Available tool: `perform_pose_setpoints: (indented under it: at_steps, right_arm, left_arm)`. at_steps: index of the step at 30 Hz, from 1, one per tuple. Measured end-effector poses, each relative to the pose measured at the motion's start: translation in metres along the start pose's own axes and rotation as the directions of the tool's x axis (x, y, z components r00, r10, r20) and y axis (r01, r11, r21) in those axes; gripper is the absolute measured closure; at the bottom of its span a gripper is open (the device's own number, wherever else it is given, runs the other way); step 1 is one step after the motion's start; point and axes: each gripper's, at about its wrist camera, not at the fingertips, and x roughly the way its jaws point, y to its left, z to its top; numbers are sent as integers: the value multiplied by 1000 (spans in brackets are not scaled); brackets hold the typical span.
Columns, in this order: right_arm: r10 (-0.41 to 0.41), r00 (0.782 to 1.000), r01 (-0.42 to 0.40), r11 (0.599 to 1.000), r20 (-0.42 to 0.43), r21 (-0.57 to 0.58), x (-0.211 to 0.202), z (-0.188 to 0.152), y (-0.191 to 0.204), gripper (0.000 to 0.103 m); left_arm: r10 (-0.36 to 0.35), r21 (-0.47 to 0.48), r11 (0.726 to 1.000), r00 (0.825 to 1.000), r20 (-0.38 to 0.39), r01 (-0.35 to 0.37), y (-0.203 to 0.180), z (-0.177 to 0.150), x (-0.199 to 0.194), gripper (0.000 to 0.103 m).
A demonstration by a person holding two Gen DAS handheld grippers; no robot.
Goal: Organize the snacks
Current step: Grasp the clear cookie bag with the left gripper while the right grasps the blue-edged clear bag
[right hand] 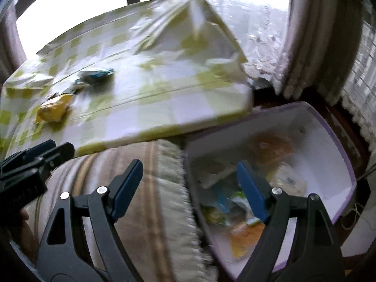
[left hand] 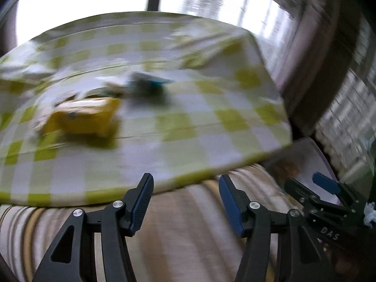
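A yellow snack packet (left hand: 82, 117) and a blue snack packet (left hand: 148, 83) lie on a table with a green-and-white checked cloth (left hand: 188, 122); both also show in the right wrist view, the yellow packet (right hand: 52, 110) and the blue packet (right hand: 96, 75). A white bin with a lilac rim (right hand: 329, 127) stands to the right below the table and holds several snack packets (right hand: 235, 211). My left gripper (left hand: 185, 183) is open and empty at the table's near edge. My right gripper (right hand: 189, 168) is open and empty over the bin's left rim. Both views are blurred.
A striped beige cloth with a fringe (right hand: 145, 188) lies below both grippers. Curtains (right hand: 317, 47) and a window stand behind the table. The right gripper shows at the lower right of the left wrist view (left hand: 326, 192).
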Motion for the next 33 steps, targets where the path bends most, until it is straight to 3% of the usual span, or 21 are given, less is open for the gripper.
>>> perform_pose_setpoints:
  at_steps: [9,13,16,24,27,33]
  right_arm:
    - [38,999,-37,997,20,-61,13,23,46,19]
    - [69,997,-67,996,36,-66,21,45,66,18]
    - [90,994,-86,994,60,-66,27,63,81,15]
    - [136,985,-130,990,106,-63,44,115,123,10]
    - [152,984,-146,987,97,-68,58,132,139,8]
    - [162,984,-159,986,68,-46,88,157,164,8]
  left_arm:
    - [140,-207,970,989,50,-127,115,9,-20,44]
    - [182,-253,954,982,56,-162,154,21,-20,44]
    - [215,-245,949,976,48,-197,176,35,-16,44]
    - [213,-200,957,977,4,-208,217,66,8,43]
    - [196,-145,970,981,-6,-195,223,75,22,38]
    - [177,-106,978,984,-28,-179,230,80,43,38]
